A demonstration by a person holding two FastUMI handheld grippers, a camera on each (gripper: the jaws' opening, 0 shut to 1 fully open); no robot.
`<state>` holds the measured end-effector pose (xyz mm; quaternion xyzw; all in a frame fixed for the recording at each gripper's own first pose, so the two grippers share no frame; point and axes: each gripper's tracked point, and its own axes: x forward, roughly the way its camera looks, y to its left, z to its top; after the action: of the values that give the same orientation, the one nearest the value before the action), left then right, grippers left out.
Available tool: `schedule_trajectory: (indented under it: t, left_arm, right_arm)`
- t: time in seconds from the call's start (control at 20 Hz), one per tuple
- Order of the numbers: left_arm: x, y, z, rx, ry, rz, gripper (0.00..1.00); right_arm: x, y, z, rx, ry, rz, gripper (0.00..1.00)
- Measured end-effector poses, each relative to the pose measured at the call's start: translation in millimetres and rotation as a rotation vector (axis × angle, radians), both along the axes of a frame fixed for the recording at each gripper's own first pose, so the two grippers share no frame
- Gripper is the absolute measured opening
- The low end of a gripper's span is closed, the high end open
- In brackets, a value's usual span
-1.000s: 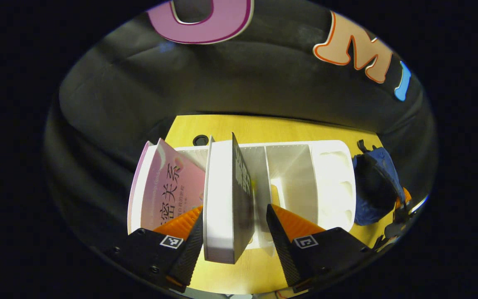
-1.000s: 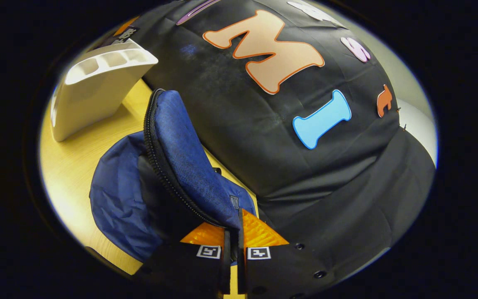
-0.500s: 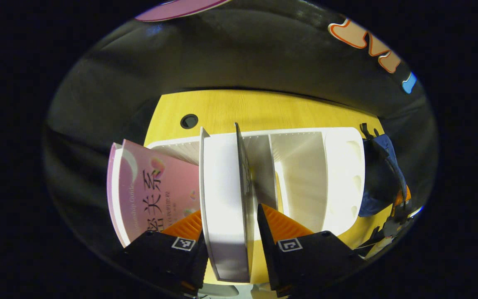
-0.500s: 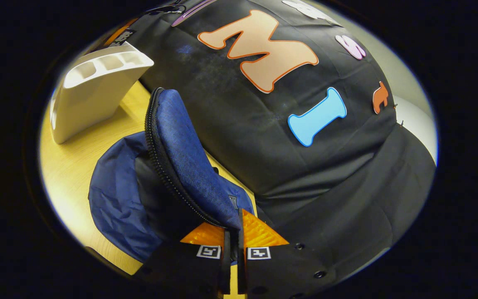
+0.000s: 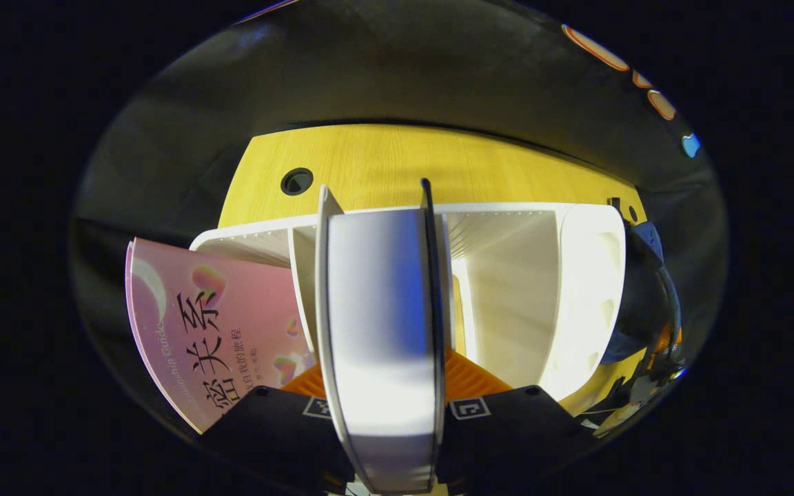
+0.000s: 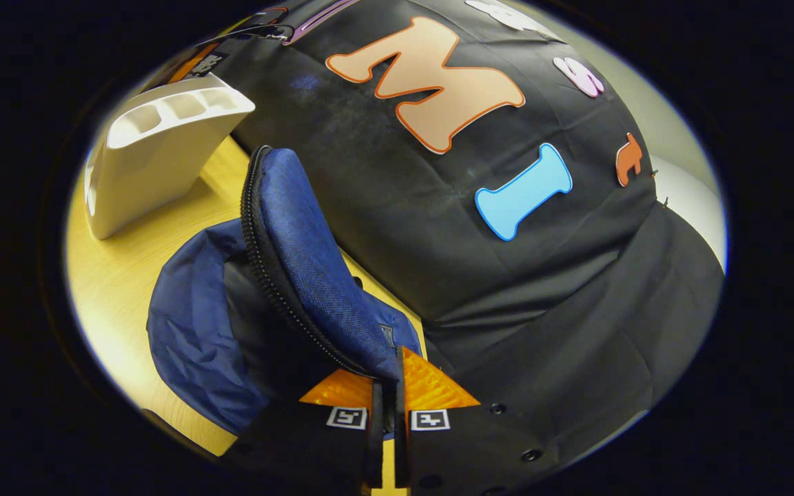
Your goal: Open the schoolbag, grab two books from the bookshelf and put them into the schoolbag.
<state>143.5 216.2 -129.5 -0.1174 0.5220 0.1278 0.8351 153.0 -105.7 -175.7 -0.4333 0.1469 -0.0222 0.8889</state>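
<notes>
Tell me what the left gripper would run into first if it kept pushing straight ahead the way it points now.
The white-edged book already stands between the left gripper's jaws, so pushing on would probably drive it deeper into the white bookshelf until it meets the back wall; depth there is unclear.

The bookshelf (image 5: pixel 507 275) stands on the bench (image 5: pixel 383 158). One book (image 5: pixel 380 331) stands upright in a middle compartment, between the left hand-held gripper's (image 5: pixel 387 406) fingers. A second book (image 5: pixel 211 337) leans at the shelf's left end. The schoolbag (image 6: pixel 245 310) lies on the bench right of the shelf.
</notes>
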Motion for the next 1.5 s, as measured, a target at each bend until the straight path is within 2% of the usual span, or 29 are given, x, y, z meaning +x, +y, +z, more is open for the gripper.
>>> schedule_trajectory:
  t: [0.55,0.7,1.2,1.35,1.5]
  left_arm:
    - [-7,-1,-12,-0.040,0.093,0.051,0.43]
    - [-14,-8,-11,-0.078,0.105,0.068,0.43]
    - [-86,-40,52,-0.181,0.112,0.158,0.44]
    - [-112,-55,77,-0.208,0.098,0.202,0.44]
    - [-130,-64,96,-0.221,0.065,0.210,0.44]
  right_arm:
    - [-3,2,-4,-0.001,0.005,0.004,0.09]
    - [-2,1,-4,0.001,0.005,0.006,0.10]
    - [-7,-1,-5,0.023,0.002,0.025,0.10]
    - [-7,-2,-5,0.033,0.004,0.034,0.09]
    - [-8,-3,-3,0.051,0.000,0.042,0.09]
